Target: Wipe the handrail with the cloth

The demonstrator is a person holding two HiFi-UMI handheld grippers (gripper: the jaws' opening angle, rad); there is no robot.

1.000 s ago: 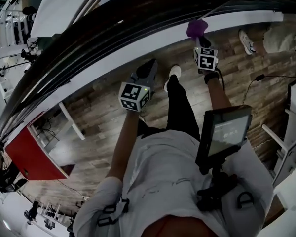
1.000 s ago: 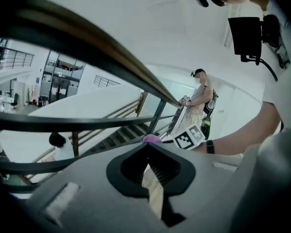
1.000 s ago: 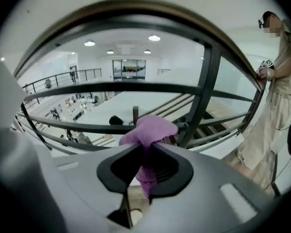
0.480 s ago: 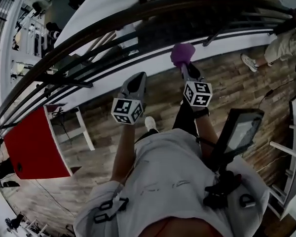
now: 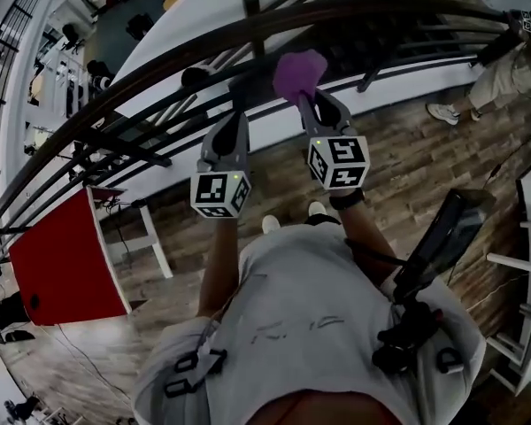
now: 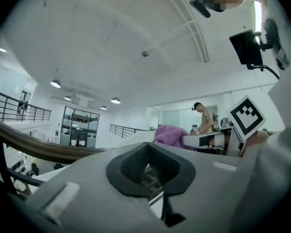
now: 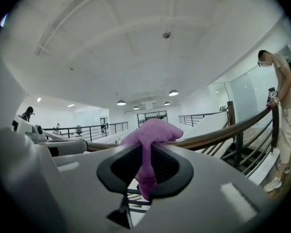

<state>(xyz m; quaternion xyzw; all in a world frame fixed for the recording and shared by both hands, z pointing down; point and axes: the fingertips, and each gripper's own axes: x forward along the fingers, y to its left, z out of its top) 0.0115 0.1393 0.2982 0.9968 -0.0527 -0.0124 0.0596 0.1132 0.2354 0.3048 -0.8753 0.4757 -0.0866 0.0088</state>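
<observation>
A dark wooden handrail (image 5: 159, 69) curves from the lower left to the upper right on black balusters. A purple cloth (image 5: 299, 73) is bunched up against the rail's near side, and my right gripper (image 5: 308, 100) is shut on it. In the right gripper view the cloth (image 7: 153, 132) hangs between the jaws, with the brown handrail (image 7: 218, 132) just behind it. My left gripper (image 5: 234, 120) is raised beside it on the left, just below the rail, jaws together with nothing in them. The left gripper view shows the handrail (image 6: 34, 149) at the left and the cloth (image 6: 170, 134) at the right.
A red panel (image 5: 62, 264) and a white stand (image 5: 146, 233) are on the wooden floor below the railing at left. A person (image 5: 504, 69) stands by the rail at far right. A dark screen (image 5: 442, 242) hangs off my chest rig at right.
Both grippers have risen toward the handrail, and the cloth has moved left and up from the white ledge to the rail. My head has tilted, so more railing shows.
</observation>
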